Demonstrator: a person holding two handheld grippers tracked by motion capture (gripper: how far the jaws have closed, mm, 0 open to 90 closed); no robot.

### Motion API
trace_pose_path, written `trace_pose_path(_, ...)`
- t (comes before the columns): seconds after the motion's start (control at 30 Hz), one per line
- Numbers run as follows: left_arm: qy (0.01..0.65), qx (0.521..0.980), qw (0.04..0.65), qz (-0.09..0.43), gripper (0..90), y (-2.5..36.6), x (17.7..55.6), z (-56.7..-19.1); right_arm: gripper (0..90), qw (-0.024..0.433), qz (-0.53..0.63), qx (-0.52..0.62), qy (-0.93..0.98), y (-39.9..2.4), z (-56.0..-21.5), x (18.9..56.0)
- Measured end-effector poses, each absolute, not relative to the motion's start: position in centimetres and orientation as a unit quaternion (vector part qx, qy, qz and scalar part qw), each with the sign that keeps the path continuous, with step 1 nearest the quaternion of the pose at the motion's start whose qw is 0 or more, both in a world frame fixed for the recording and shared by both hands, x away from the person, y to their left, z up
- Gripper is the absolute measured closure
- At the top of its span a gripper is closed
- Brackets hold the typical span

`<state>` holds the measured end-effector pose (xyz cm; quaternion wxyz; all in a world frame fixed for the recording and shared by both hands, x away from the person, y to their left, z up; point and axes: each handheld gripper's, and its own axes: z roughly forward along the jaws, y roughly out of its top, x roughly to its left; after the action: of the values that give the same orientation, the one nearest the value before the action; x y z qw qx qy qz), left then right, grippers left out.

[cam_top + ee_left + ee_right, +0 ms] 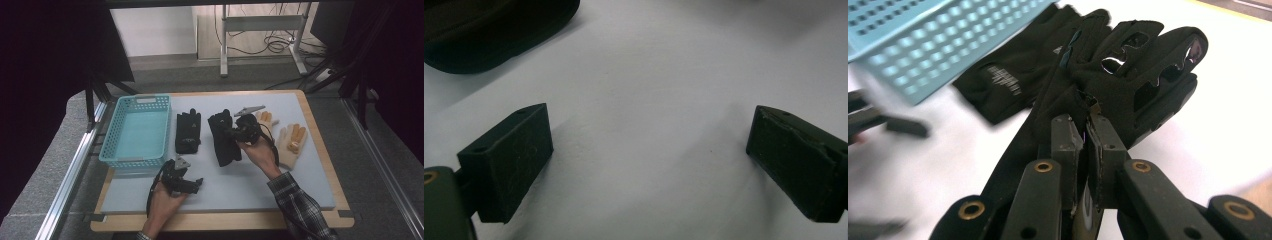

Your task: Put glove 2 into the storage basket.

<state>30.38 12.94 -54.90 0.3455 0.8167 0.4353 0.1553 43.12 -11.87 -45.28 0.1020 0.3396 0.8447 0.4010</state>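
Two black gloves lie on the grey mat (260,185). My right gripper (235,132) (1085,122) is shut on the longer black glove (223,142) (1143,65), pinching its fabric near the palm, so the fingers hang forward and its cuff trails on the mat. The other black glove (188,131) (1008,75) lies flat beside the basket. My left gripper (198,184) (649,145) rests low near the mat's front edge, its jaws wide open with bare mat between them. A black glove's edge (489,30) shows at the upper left of the left gripper view.
A light blue basket (111,145) (933,45) stands at the mat's left. Two tan gloves (265,118) (292,142) lie to the right of my right hand. The mat sits on a wooden board (225,221) with metal rails on both sides.
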Motion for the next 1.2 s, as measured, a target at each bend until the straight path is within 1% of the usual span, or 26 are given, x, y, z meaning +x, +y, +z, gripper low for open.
trace_pose_path(0.1,0.435,0.817,0.345,0.155,5.0,13.0,30.4,-54.9,81.4,0.099,0.404,0.332,0.846,-12.5,-44.8,40.6)
trace_pose_path(0.17,0.435,0.817,0.345,0.156,5.0,12.9,30.4,-54.9,81.2,0.095,0.406,0.334,0.845,-12.9,-45.1,39.7)
trace_pose_path(0.27,0.436,0.816,0.346,0.156,5.1,12.9,30.4,-54.9,80.7,0.090,0.401,0.344,0.844,-13.7,-46.7,37.9)
trace_pose_path(0.37,0.435,0.817,0.345,0.156,5.1,12.9,30.4,-54.9,78.6,0.100,0.390,0.354,0.844,-14.1,-48.5,36.7)
trace_pose_path(0.4,0.435,0.817,0.345,0.156,5.1,12.9,30.4,-54.9,72.7,0.100,0.388,0.356,0.844,-14.3,-49.3,36.3)
trace_pose_path(0.43,0.435,0.817,0.345,0.156,5.1,12.9,30.4,-54.9,65.1,0.099,0.387,0.354,0.846,-14.4,-49.7,36.1)
trace_pose_path(0.47,0.435,0.817,0.345,0.156,5.1,13.0,30.4,-54.9,60.3,0.101,0.386,0.352,0.847,-14.5,-49.8,35.9)
trace_pose_path(0.53,0.435,0.817,0.345,0.156,5.1,13.0,30.4,-54.9,55.6,0.114,0.387,0.350,0.845,-15.0,-49.6,35.8)
trace_pose_path(0.6,0.435,0.817,0.345,0.156,5.2,13.0,30.4,-54.9,56.5,0.134,0.387,0.351,0.842,-16.0,-49.1,35.8)
trace_pose_path(0.63,0.435,0.817,0.345,0.156,5.2,13.0,30.4,-54.9,61.1,0.137,0.384,0.352,0.843,-16.6,-48.9,35.8)
trace_pose_path(0.73,0.436,0.817,0.345,0.156,5.2,13.0,30.4,-54.9,71.5,0.132,0.372,0.351,0.849,-17.8,-49.4,35.4)
trace_pose_path(0.83,0.436,0.817,0.345,0.156,5.2,13.0,30.4,-54.9,76.5,0.125,0.357,0.347,0.858,-18.2,-50.7,34.8)
trace_pose_path(0.97,0.436,0.817,0.345,0.155,5.2,13.0,30.4,-54.9,77.6,0.112,0.353,0.347,0.862,-18.4,-52.1,34.2)
trace_pose_path(1.07,0.436,0.817,0.345,0.155,5.2,13.0,30.4,-54.9,78.0,0.102,0.364,0.344,0.859,-18.2,-52.6,33.7)
trace_pose_path(1.13,0.435,0.817,0.345,0.155,5.2,13.0,30.4,-54.9,77.9,0.084,0.372,0.337,0.861,-17.8,-52.7,33.3)
trace_pose_path(1.2,0.435,0.817,0.345,0.156,5.2,13.0,30.4,-54.9,77.9,0.077,0.372,0.327,0.865,-17.2,-52.7,32.9)
